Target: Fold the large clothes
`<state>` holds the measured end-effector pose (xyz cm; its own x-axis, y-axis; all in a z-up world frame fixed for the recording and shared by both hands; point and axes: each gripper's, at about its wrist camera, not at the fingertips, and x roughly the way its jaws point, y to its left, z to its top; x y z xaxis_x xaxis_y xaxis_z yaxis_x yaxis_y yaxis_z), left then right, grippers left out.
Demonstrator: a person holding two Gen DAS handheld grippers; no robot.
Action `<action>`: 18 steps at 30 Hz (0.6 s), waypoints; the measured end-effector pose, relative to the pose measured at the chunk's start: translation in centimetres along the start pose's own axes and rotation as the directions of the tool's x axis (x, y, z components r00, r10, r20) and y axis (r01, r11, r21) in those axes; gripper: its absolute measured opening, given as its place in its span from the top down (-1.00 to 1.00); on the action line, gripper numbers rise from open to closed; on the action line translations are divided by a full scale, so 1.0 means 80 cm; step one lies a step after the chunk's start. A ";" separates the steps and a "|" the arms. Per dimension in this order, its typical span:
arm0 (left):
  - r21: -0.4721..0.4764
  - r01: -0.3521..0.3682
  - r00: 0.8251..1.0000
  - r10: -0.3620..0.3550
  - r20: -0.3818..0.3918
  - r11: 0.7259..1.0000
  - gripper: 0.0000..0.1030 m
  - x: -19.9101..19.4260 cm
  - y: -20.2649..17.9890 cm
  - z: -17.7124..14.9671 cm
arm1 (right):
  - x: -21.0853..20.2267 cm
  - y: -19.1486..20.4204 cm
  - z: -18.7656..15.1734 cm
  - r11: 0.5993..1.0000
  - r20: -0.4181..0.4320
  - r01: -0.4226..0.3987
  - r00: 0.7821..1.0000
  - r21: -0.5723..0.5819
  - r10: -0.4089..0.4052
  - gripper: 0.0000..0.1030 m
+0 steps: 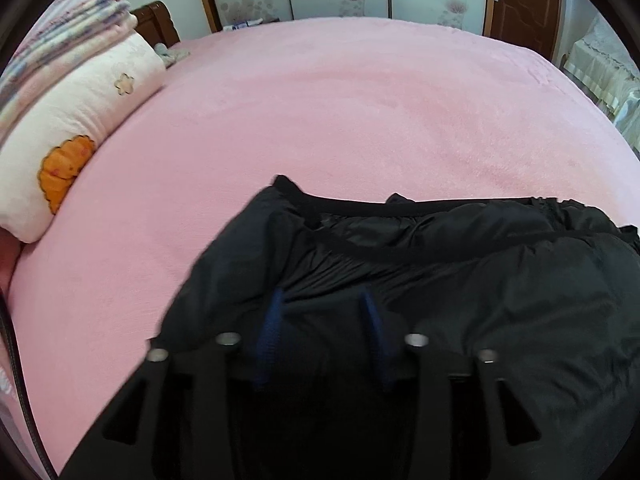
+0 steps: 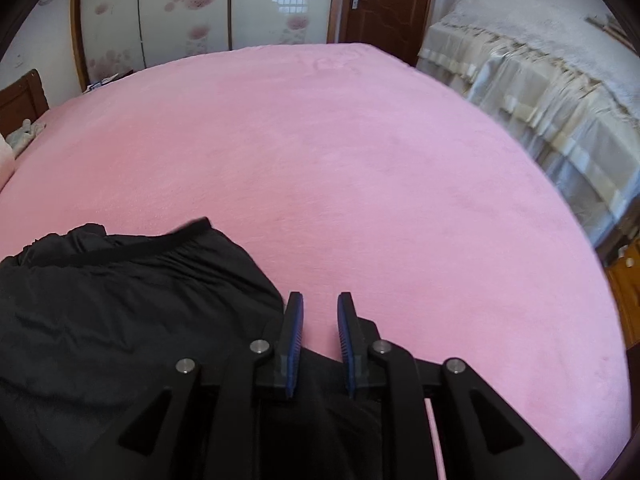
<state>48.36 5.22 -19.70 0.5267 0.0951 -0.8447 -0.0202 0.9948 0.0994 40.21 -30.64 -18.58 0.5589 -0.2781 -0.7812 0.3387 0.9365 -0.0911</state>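
Observation:
A black puffy jacket (image 1: 480,280) lies bunched on the near part of the pink bed (image 1: 320,120). My left gripper (image 1: 322,312) hovers over its left part. The blue pads stand well apart, with dark fabric bulging between them and no visible pinch. In the right wrist view the jacket (image 2: 120,300) fills the lower left. My right gripper (image 2: 320,308) is at its right edge with the jaws a narrow gap apart. Pink bed (image 2: 360,160) shows between the tips, and black fabric lies near the roots of the fingers.
A white pillow with an orange print (image 1: 80,132) and folded striped bedding (image 1: 68,28) sit at the bed's left end by a wooden headboard (image 1: 158,20). Sliding wardrobe doors (image 2: 180,12) and a brown door (image 2: 380,4) stand beyond. Cloth-covered furniture (image 2: 540,92) lines the right.

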 end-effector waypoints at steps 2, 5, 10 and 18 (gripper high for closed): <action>0.011 -0.019 1.000 0.019 0.025 1.000 -0.31 -0.020 0.001 -0.004 | -0.020 -0.004 0.000 1.000 0.025 -0.010 1.000 0.004 0.010 0.70; 0.038 -0.039 0.997 0.036 0.068 0.999 -0.36 -0.054 0.001 -0.012 | -0.055 -0.008 0.001 1.000 0.072 -0.028 0.997 0.003 0.027 0.70; 0.046 -0.001 0.994 -0.005 0.113 0.999 -0.37 -0.114 0.002 -0.023 | -0.116 -0.004 0.000 0.997 0.134 -0.080 0.988 -0.012 0.081 0.70; 0.072 0.089 0.984 -0.099 0.148 0.993 -0.48 -0.200 -0.026 -0.060 | -0.211 0.039 -0.017 0.970 0.195 -0.234 0.950 -0.069 0.243 0.69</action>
<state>35.88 1.77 -8.95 0.6463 -0.0099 -0.7630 0.0877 0.9943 0.0614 30.81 -22.74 -6.54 0.7610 -0.0788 -0.6439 0.1461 0.9879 0.0518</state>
